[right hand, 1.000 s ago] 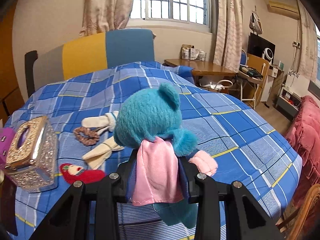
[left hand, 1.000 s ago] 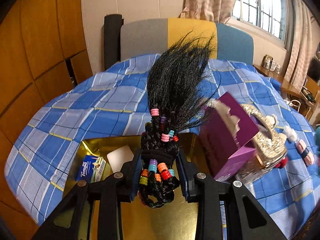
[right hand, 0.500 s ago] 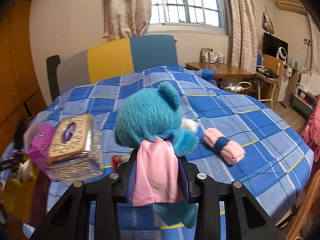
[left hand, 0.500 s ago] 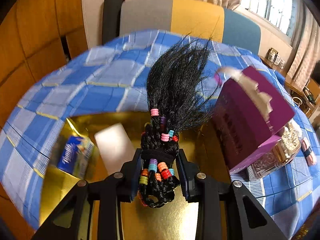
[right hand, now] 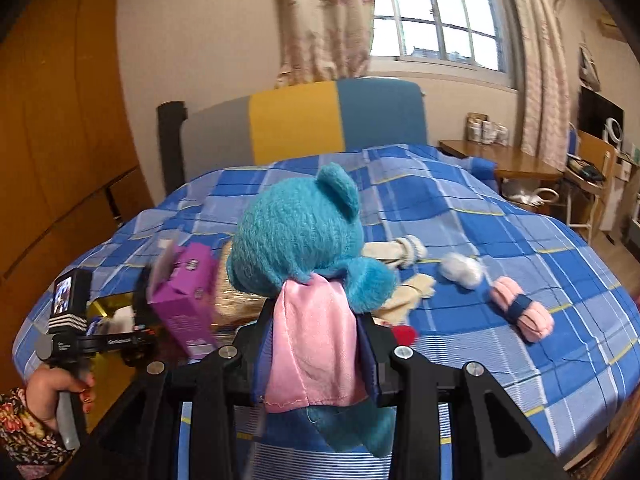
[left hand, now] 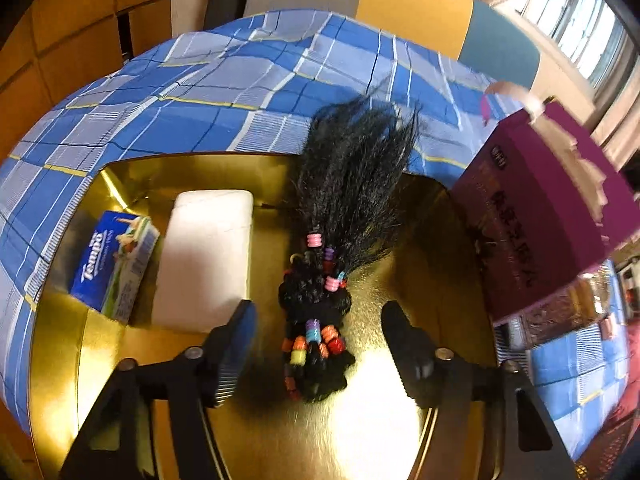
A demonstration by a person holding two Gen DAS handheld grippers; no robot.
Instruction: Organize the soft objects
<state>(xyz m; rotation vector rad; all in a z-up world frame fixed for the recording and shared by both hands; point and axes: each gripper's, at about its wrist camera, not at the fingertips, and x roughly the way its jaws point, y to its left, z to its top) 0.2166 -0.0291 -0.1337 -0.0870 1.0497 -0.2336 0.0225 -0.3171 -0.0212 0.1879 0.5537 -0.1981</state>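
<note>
The gold metal tray (left hand: 72, 360) holds 3 things: 1 blue Tempo tissue pack (left hand: 114, 266), 1 white rectangular packet (left hand: 208, 264) and 1 black braided hairpiece with coloured beads (left hand: 332, 248). On the blue checked bedspread (right hand: 500, 232) lie 1 purple cardboard box (right hand: 186, 300), 1 pink rolled sock bundle (right hand: 522, 308) and 1 white fluffy ball (right hand: 460, 270). 1 teal plush bear with a pink satin cape (right hand: 300, 240) shows in the right wrist view.

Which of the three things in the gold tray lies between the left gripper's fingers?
The beaded black hairpiece, in the gold tray. The left gripper's jaws are opening around it; the white pack and blue Tempo pack lie off to its left.
</note>
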